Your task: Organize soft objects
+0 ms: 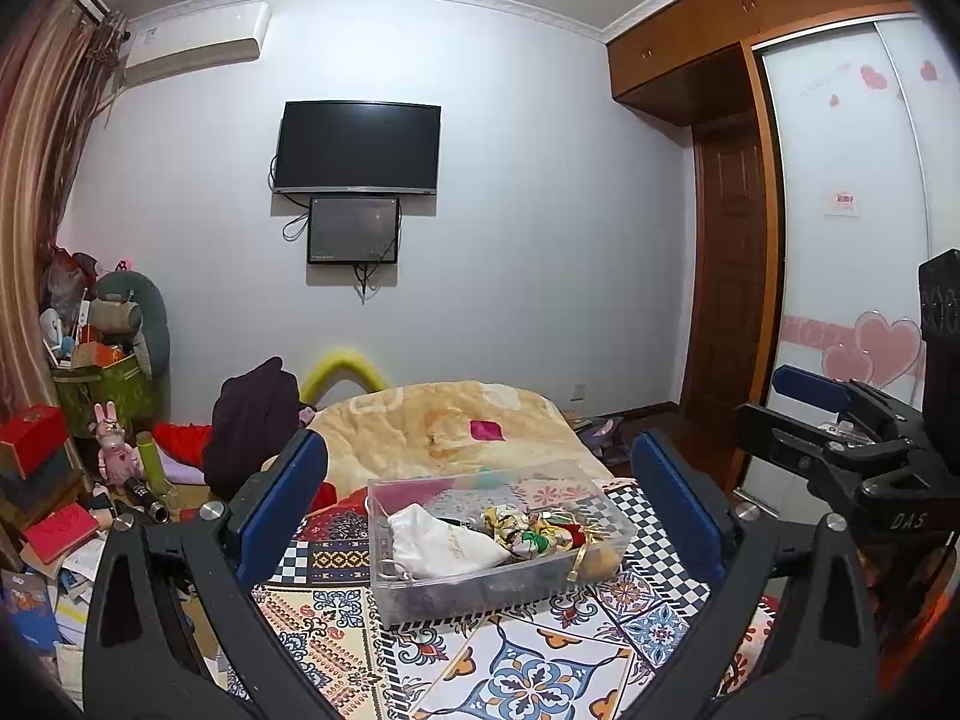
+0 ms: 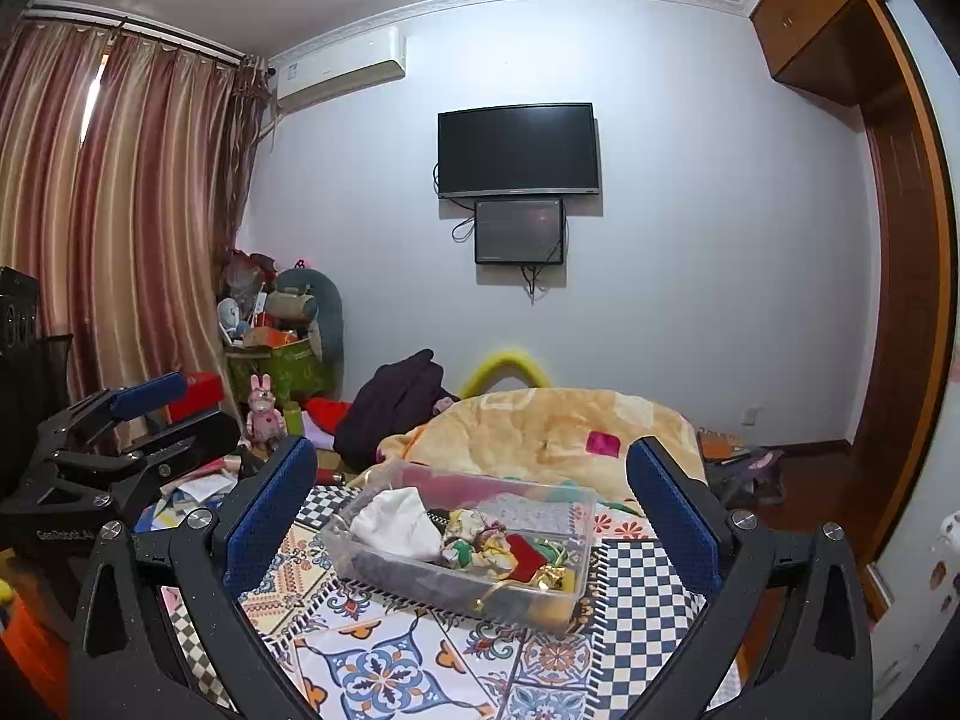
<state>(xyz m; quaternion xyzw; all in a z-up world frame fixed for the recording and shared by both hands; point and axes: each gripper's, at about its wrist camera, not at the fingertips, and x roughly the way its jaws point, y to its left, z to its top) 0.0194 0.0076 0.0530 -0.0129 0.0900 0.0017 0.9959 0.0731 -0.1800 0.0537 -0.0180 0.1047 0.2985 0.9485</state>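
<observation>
I read both grippers (image 1: 477, 516) (image 2: 471, 516) spread, empty — soft items already in bin (image 1: 618, 531); bed (image 1: 420, 648) looks clear, task approx. done.

- A box (image 1: 501, 540) sits on a bed (image 1: 540, 648), holding a pouch (image 1: 441, 543) at its left and bundled cloths (image 1: 528, 531) to the right.
- A blanket (image 1: 432, 426) lies behind the box.
- A television (image 1: 357, 147) hangs on the wall beyond, a smaller screen (image 1: 354, 231) below it.
- Clutter (image 1: 90, 360) is piled left of the bed.
- A wardrobe (image 1: 840, 210) stands to the right.
</observation>
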